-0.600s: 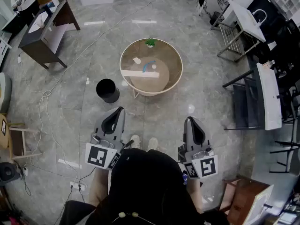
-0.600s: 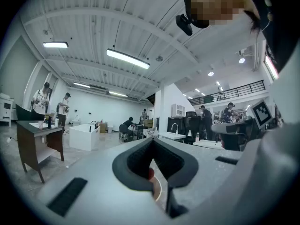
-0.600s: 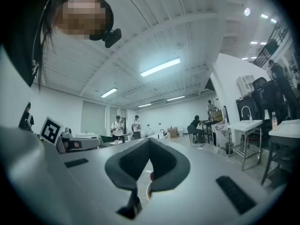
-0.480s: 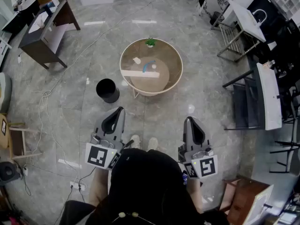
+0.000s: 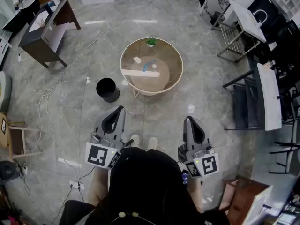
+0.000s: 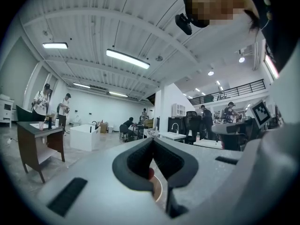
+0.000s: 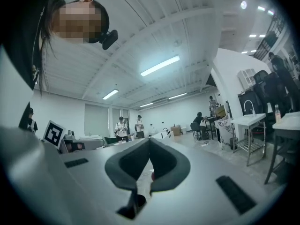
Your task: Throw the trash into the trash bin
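Black round trash bin, upright, open-topped, beside round table, small white trash scraps on it

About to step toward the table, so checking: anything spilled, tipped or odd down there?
Nothing looks spilled or tipped. The trash bin stands upright on the floor left of the round table, and the scraps lie on its top. Only oddity: a loose cable snaking across the floor left of the bin.
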Demonstrator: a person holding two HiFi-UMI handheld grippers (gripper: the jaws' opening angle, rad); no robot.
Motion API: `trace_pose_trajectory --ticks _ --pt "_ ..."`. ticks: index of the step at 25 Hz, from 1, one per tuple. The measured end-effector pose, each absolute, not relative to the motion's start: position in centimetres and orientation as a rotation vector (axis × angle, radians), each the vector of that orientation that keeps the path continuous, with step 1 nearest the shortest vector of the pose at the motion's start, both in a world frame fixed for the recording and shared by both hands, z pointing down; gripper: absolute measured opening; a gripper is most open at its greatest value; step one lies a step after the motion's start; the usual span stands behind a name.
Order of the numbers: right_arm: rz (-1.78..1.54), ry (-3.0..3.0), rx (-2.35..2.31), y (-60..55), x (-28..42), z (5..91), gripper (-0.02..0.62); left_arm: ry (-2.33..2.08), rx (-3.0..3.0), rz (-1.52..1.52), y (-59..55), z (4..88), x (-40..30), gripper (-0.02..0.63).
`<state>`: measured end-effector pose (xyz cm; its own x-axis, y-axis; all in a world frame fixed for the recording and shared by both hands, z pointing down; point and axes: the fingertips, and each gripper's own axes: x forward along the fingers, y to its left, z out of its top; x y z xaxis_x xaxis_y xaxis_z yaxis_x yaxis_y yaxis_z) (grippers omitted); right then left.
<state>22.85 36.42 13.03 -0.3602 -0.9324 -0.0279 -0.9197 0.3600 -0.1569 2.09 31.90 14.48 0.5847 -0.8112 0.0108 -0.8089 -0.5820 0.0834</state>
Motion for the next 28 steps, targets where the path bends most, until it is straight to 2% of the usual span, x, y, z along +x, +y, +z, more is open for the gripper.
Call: trace_pose_trajectory --ticks 8,10,11,16,28 --pt "-0.264 2.575 -1.652 35.3 19.8 15.8 0.003 -1.304 2.72 -0.028 31.7 15.7 -0.3 0.011" --pt "-0.266 2.586 -1.653 35.1 18.7 16.4 0.007 -1.271 2.731 -0.024 31.6 16.1 -0.8 0.075" --pt "-0.267 2.591 -1.658 35.1 18.3 16.6 0.01 -1.258 2.732 -0.018 31.6 16.3 -0.9 0.086" --pt "-0.263 2.643 -1.678 34.7 17.2 17.6 0.067 -1.246 2.74 -0.007 31.0 16.8 -1.3 0.087" --pt "-0.301 2.723 -1.702 26.4 18.6 20.6 0.086 -1.358 2.709 0.041 24.4 17.9 -2.0 0.086"
